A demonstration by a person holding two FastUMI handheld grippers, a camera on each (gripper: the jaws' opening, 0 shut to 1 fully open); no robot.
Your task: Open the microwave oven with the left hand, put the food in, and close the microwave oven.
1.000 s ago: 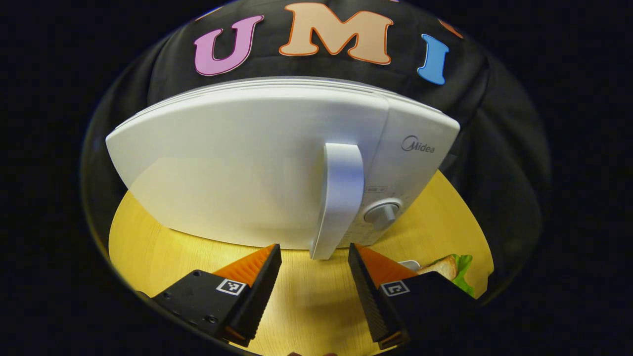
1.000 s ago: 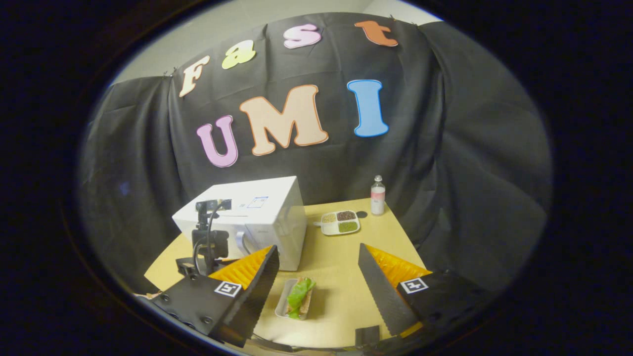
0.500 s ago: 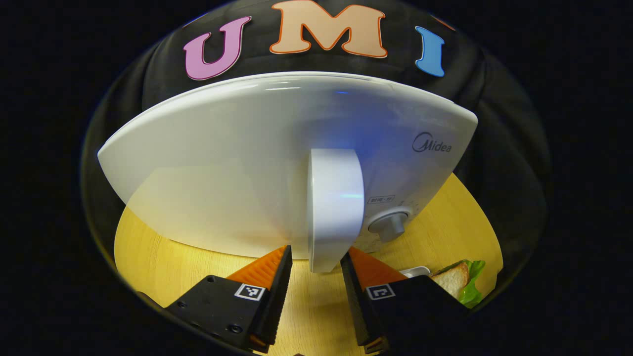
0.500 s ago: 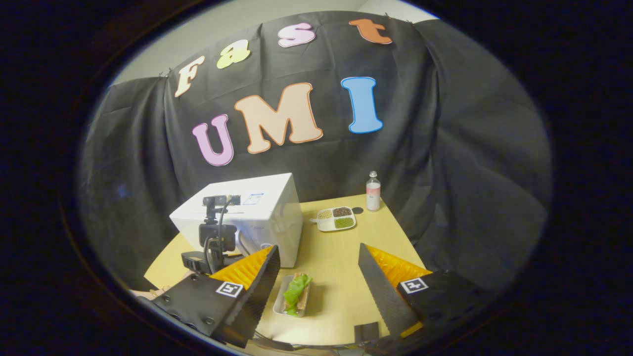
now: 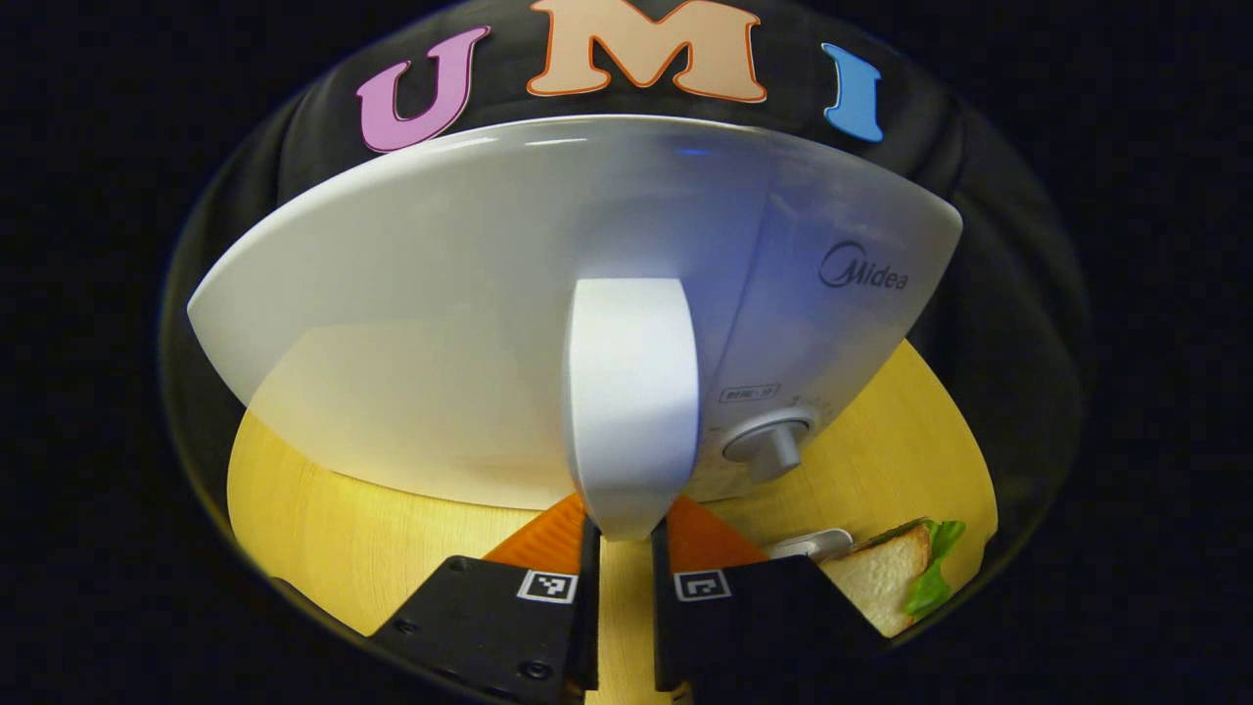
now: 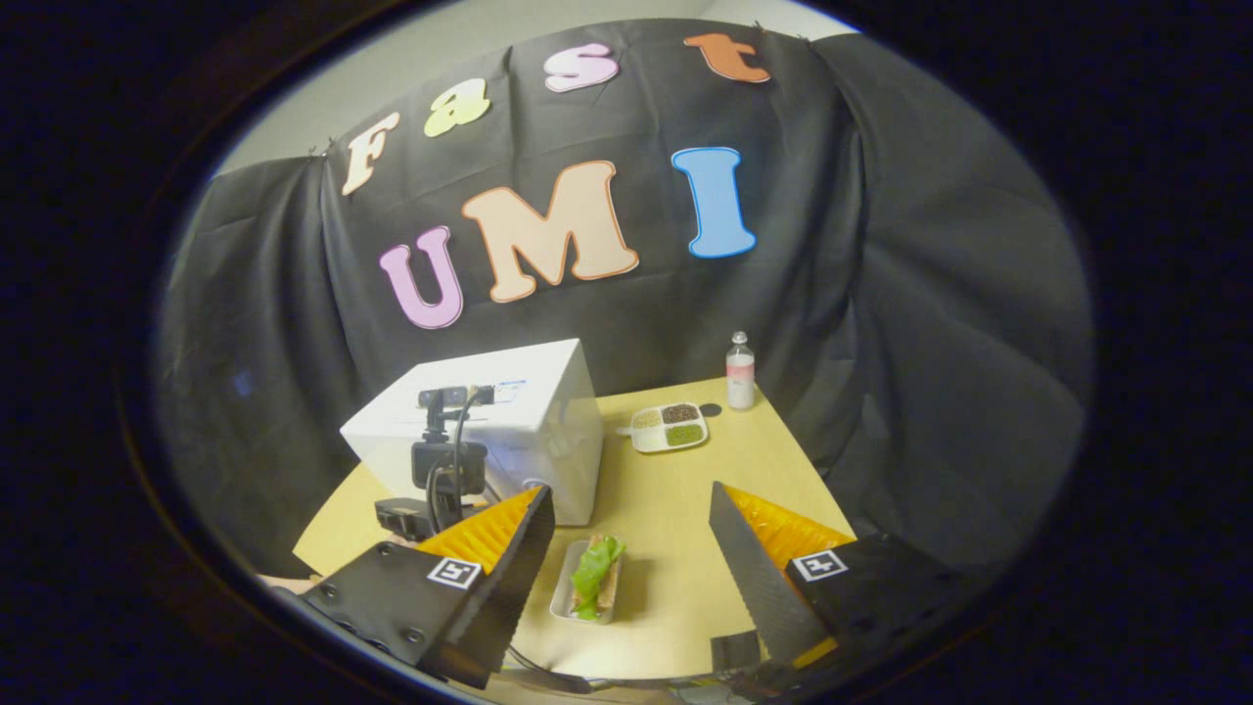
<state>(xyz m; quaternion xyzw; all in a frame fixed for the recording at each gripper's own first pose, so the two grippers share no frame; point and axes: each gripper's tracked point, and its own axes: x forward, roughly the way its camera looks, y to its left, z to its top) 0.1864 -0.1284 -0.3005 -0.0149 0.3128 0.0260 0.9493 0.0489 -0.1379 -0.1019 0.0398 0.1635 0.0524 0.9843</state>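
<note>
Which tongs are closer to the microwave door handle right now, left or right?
Left. The left tongs straddle the bottom of the door handle, fingers close on either side. The right tongs hang open farther back, above the sandwich on the table.

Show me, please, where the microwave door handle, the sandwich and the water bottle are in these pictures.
door handle [image 5: 629, 406], left gripper view, middle of its front face.
sandwich [image 6: 594, 578], right gripper view, on the lettuce.
bottle [image 6: 740, 372], right gripper view, middle of its body.
</note>
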